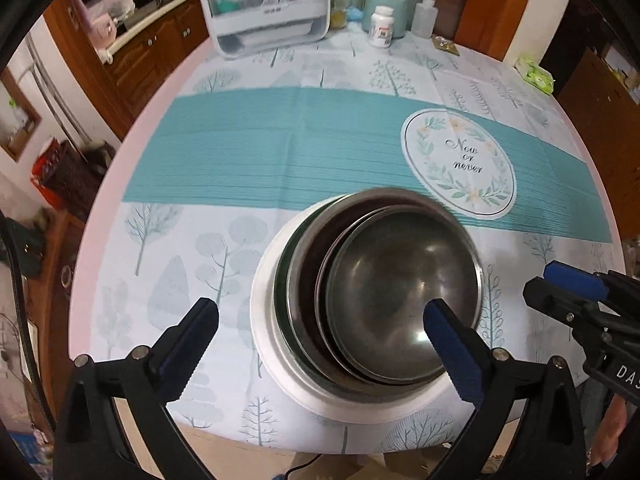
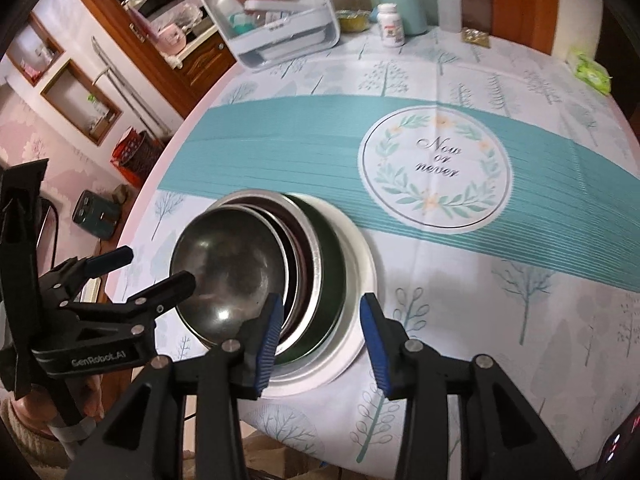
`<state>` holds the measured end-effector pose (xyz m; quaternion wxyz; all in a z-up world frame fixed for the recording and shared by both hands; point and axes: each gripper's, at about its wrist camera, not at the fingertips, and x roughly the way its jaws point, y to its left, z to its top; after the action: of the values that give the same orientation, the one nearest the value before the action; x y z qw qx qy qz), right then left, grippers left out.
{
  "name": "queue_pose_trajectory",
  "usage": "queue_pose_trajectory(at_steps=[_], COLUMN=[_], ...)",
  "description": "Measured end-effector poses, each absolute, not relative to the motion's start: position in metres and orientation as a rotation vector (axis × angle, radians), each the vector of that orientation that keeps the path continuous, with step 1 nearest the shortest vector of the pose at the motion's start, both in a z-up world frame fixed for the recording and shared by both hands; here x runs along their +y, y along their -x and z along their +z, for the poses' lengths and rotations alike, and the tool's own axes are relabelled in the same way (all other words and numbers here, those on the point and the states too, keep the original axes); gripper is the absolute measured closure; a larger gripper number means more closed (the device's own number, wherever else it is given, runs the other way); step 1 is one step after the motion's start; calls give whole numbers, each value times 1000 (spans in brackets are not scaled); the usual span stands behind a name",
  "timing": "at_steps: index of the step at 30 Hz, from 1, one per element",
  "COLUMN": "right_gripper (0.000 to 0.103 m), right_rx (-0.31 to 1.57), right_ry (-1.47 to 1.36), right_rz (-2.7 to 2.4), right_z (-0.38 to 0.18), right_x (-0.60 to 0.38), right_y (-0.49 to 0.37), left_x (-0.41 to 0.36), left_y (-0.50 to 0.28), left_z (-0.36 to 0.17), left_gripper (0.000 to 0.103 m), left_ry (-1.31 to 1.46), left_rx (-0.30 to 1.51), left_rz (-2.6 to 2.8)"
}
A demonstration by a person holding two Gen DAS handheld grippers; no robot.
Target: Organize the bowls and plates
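Stack's nested on the tabletop [image 1: 248, 152] near its front edge: small steel bowl [image 1: 404, 300] leaning in bigger steel bowl [image 1: 308, 280] on white plate [image 1: 264, 320]; left tongs [image 1: 320, 322] spread wide, right tongs [image 2: 320, 320] part-spread, both empty, so I'd lift clear straight up, don't clip the tilted rim

Both wrist cams down, bowl stack [image 1: 384, 292] shared

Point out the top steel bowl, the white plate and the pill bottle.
top steel bowl [image 1: 404, 280], left wrist view, inner bottom.
white plate [image 1: 264, 312], left wrist view, left rim.
pill bottle [image 2: 391, 26], right wrist view, label.
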<state>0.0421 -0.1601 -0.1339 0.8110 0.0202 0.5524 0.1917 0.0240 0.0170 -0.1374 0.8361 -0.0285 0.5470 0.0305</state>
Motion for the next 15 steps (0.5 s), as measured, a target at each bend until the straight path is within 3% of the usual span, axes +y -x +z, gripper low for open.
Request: queue_pose_trajectory(at_steps=[15], right_gripper=[44], right_rx=[1022], right_ry=[-81], right_rz=[162], right_z=[-86], right_x=[-152], right_y=[-4], left_x=[6], left_y=[-6], left_z=[-86], left_gripper=[1], left_ry=[-26], left_rx=[1025], left_rz=[-40])
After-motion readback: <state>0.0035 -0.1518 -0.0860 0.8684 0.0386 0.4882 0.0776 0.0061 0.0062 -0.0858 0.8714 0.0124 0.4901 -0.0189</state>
